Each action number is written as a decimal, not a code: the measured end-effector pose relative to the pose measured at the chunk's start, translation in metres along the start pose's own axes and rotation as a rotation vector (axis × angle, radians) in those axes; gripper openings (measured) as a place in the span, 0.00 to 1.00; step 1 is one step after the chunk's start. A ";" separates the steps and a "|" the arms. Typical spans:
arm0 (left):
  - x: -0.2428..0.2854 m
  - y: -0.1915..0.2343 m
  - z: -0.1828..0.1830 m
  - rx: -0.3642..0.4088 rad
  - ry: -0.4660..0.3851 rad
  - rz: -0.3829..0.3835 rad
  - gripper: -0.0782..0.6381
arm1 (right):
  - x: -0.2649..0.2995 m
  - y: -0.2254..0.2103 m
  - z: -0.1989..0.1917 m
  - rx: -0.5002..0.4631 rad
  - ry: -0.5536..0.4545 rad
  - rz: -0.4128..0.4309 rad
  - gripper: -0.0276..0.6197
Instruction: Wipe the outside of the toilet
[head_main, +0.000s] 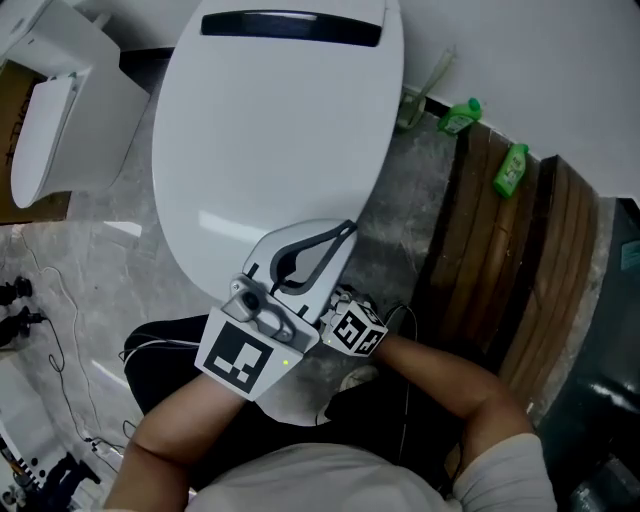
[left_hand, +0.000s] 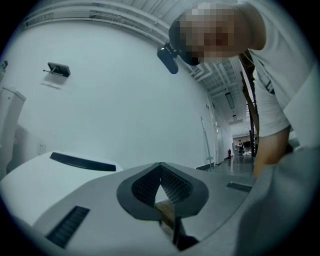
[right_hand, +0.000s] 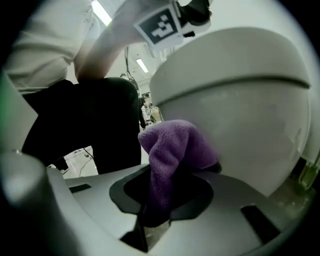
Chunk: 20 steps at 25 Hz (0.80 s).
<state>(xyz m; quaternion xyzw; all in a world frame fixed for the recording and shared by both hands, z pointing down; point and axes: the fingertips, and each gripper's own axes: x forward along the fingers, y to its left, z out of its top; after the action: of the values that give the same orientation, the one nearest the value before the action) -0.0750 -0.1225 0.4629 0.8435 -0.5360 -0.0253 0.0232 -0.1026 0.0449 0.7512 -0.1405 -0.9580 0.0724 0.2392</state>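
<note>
The white toilet (head_main: 270, 140) stands with its lid down, seen from above. My left gripper (head_main: 345, 232) hovers over the lid's front edge, shut, with nothing between its tips (left_hand: 160, 166). The right gripper's marker cube (head_main: 357, 330) shows below the front right of the bowl; its jaws are hidden there in the head view. In the right gripper view that gripper (right_hand: 170, 167) is shut on a purple cloth (right_hand: 175, 147), which is bunched up and pressed against the outside of the bowl (right_hand: 250, 125) under the rim.
Two green bottles (head_main: 461, 116) (head_main: 511, 170) lie by the wall to the right, on a dark wooden slatted platform (head_main: 530, 270). A second white fixture (head_main: 50, 130) stands at the far left. Cables (head_main: 45, 300) run over the marbled floor. The person's dark trousers (right_hand: 100, 125) are close to the bowl.
</note>
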 end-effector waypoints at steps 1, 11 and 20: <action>-0.002 0.004 0.009 -0.011 0.002 -0.008 0.12 | -0.010 0.010 0.015 -0.006 0.006 0.010 0.17; -0.063 0.031 0.178 -0.109 0.085 0.038 0.12 | -0.119 0.087 0.245 0.030 -0.053 0.035 0.18; -0.088 0.006 0.388 -0.064 0.051 0.048 0.12 | -0.247 0.083 0.477 0.046 -0.193 -0.158 0.18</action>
<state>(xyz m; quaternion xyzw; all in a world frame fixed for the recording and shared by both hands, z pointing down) -0.1441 -0.0502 0.0779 0.8296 -0.5542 -0.0204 0.0646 -0.1030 0.0145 0.2088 -0.0516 -0.9828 0.0883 0.1540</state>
